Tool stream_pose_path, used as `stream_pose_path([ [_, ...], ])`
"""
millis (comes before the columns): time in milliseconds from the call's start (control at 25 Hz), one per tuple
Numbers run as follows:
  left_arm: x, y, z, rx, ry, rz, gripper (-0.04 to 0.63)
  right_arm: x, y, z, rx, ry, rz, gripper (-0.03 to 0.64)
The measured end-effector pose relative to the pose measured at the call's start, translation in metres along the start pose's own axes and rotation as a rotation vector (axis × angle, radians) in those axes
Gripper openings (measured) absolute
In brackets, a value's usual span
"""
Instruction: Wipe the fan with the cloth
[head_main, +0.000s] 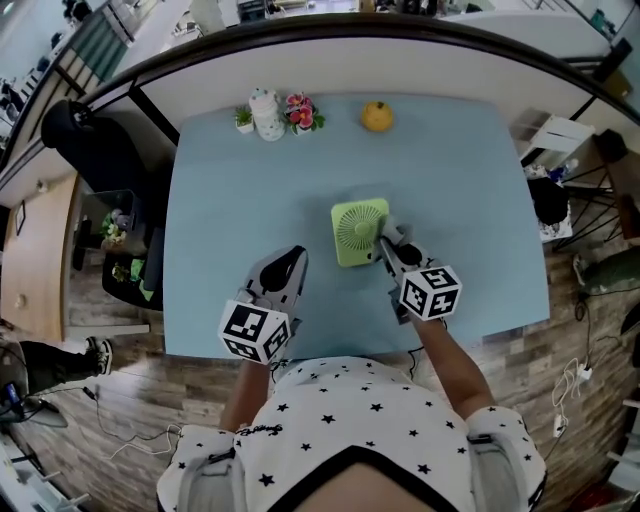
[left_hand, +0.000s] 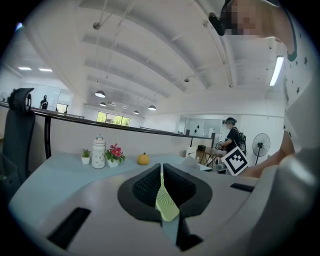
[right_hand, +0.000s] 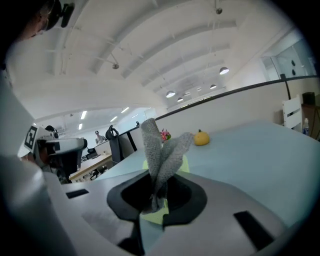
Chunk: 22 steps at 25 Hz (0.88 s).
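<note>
Okay, we're over the pale blue table (head_main: 470, 200), and the green fan (head_main: 360, 232) lies flat on its back near the middle, grille facing up. Our right gripper (head_main: 385, 245) sits at the fan's lower right edge, and its own view shows the jaws clamped on a grey cloth (right_hand: 160, 150). The cloth's folds stand up out of the grip, with the fan's green edge (right_hand: 182, 162) showing just behind them. From above we can't tell whether the cloth is touching the fan or only just beside it.

Over on the other side, our left gripper (head_main: 297, 258) rests low over the table, to the left of the fan and clear of it. Its jaws are together with nothing in them. Only a thin slit is left between them, and through it we catch a sliver of the fan's grille (left_hand: 166, 205).

Along the far edge of the table there's a white jar (head_main: 266, 112) between a little green plant (head_main: 244, 118) and a pot of pink flowers (head_main: 301, 112). A yellow fruit (head_main: 377, 116) sits further right, well apart from the fan.
</note>
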<state>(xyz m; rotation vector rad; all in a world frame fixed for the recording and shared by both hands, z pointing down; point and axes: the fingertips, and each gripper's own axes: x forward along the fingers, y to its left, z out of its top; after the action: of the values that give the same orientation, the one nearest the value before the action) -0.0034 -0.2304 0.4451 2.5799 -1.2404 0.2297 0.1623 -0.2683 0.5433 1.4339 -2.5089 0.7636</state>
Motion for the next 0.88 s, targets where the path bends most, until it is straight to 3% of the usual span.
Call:
stream_pose_path([
  [400,-0.006,0.013,0.007,-0.004,-0.021,0.019,0.040,-0.014,0.047,0.059,-0.025,-0.142,0.089,0.052],
  [880,-0.008,0.021,0.008,-0.008,-0.014,0.018,0.040,-0.006,0.066,0.067,-0.033,-0.137,0.137,0.048],
])
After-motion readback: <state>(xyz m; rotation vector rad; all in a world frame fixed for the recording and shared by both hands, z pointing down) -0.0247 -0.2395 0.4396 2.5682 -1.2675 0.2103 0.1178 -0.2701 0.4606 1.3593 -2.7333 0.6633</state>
